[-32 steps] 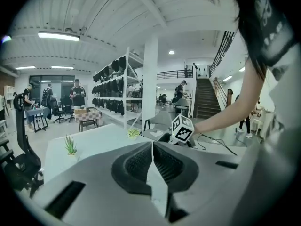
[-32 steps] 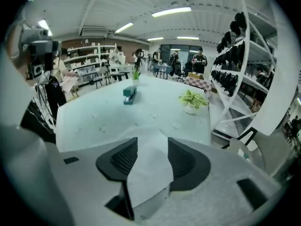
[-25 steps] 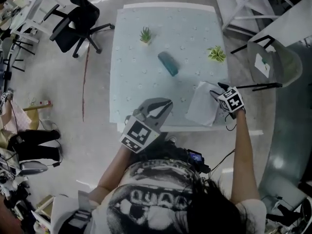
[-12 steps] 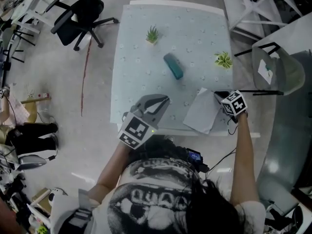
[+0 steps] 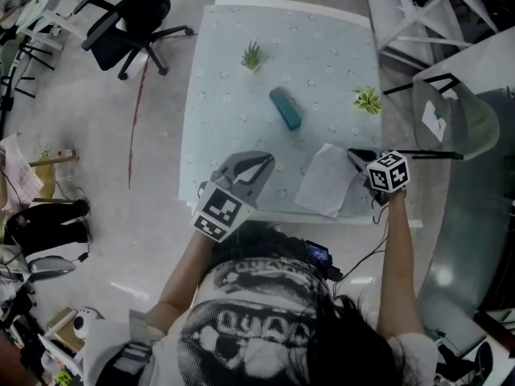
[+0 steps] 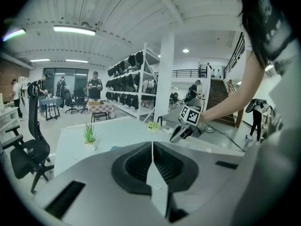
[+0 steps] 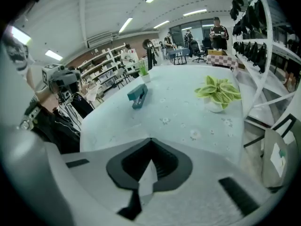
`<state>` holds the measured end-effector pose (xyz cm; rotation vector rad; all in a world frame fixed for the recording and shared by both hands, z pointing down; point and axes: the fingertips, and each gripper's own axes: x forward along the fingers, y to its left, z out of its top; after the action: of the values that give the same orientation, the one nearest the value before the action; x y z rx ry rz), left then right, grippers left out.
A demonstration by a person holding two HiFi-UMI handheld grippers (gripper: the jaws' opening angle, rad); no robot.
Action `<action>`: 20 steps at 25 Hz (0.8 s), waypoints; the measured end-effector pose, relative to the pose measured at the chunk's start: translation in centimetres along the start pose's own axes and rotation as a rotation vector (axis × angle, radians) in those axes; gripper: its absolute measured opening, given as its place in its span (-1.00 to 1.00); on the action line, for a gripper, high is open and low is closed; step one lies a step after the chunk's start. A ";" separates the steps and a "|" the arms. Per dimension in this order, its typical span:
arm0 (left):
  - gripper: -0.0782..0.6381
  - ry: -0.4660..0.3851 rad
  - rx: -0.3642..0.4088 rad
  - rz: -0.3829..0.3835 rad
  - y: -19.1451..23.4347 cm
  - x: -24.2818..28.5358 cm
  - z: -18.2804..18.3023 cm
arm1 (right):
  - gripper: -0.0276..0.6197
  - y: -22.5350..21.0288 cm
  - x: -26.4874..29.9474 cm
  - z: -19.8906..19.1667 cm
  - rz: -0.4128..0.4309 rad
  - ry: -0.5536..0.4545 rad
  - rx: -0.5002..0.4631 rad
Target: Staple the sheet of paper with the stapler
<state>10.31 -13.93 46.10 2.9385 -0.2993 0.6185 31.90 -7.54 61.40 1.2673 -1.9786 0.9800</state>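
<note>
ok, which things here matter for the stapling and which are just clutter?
For the job:
- paper
- stapler

Just lying about:
- spiky plant
- leafy plant
- black chair, off the table

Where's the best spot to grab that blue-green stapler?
Pinch the stapler across its two long sides, near the middle, coming down from above. It lies flat and slanted on the table, long and narrow, with room beside it; I'd turn the jaws to match that slant.
</note>
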 end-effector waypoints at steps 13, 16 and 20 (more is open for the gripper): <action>-0.76 -0.012 -0.043 0.071 2.8 -2.1 -1.4 | -0.91 4.9 7.2 6.9 0.097 0.000 -0.122; -0.76 -0.014 -0.055 0.095 3.9 -2.8 -1.9 | -0.91 5.5 8.4 7.9 0.108 0.009 -0.151; -0.76 -0.012 -0.060 0.113 4.9 -3.6 -2.3 | -0.91 6.1 9.0 9.3 0.116 0.005 -0.172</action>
<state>5.12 -17.70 47.09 2.8849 -0.4798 0.5947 22.13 -17.97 61.74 1.0654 -2.1027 0.8453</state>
